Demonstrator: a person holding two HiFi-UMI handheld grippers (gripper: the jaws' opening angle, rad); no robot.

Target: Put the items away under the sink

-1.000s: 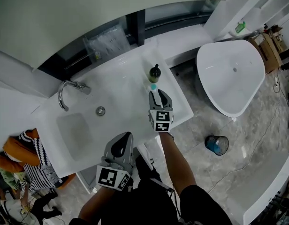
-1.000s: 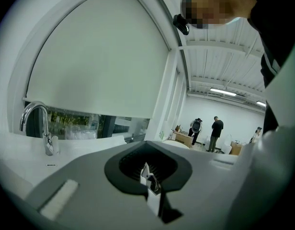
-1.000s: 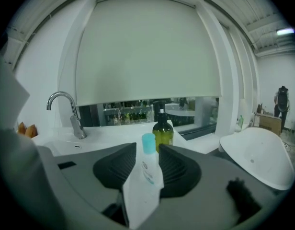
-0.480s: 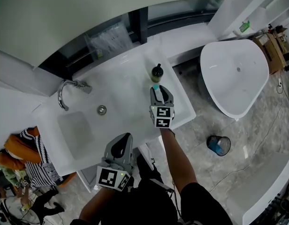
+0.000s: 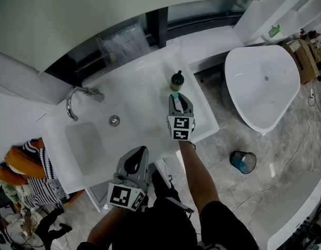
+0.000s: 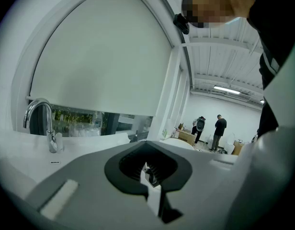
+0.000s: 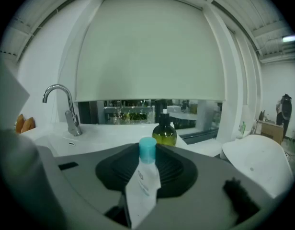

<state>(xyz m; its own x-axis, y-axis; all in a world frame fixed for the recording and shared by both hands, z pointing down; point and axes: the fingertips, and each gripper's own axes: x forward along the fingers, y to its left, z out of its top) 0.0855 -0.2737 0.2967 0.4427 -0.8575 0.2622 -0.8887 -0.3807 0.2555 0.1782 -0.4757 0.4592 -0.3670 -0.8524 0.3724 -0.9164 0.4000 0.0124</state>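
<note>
A white tube with a blue cap [image 5: 174, 96] [image 7: 143, 182] stands on the white counter [image 5: 145, 95], just in front of a dark green pump bottle [image 5: 176, 80] [image 7: 164, 132]. My right gripper [image 5: 175, 101] [image 7: 147, 166] reaches over the counter's right part. Its jaws have just been closing with the tube between them, and they now pinch its body. My left gripper [image 5: 136, 157] [image 6: 150, 167] hovers near the counter's front edge, below the sink basin [image 5: 87, 144]. Its jaws are together and hold nothing.
A chrome faucet [image 5: 79, 95] [image 7: 66, 105] stands at the sink's back left. A clear plastic bag [image 5: 121, 43] lies behind the counter. A white bathtub [image 5: 262, 79] and a blue bin [image 5: 242, 161] are on the floor to the right. People stand at the lower left.
The right gripper's jaws have narrowed around the tube. Both hands stay almost where they were, and the view has shifted slightly.
</note>
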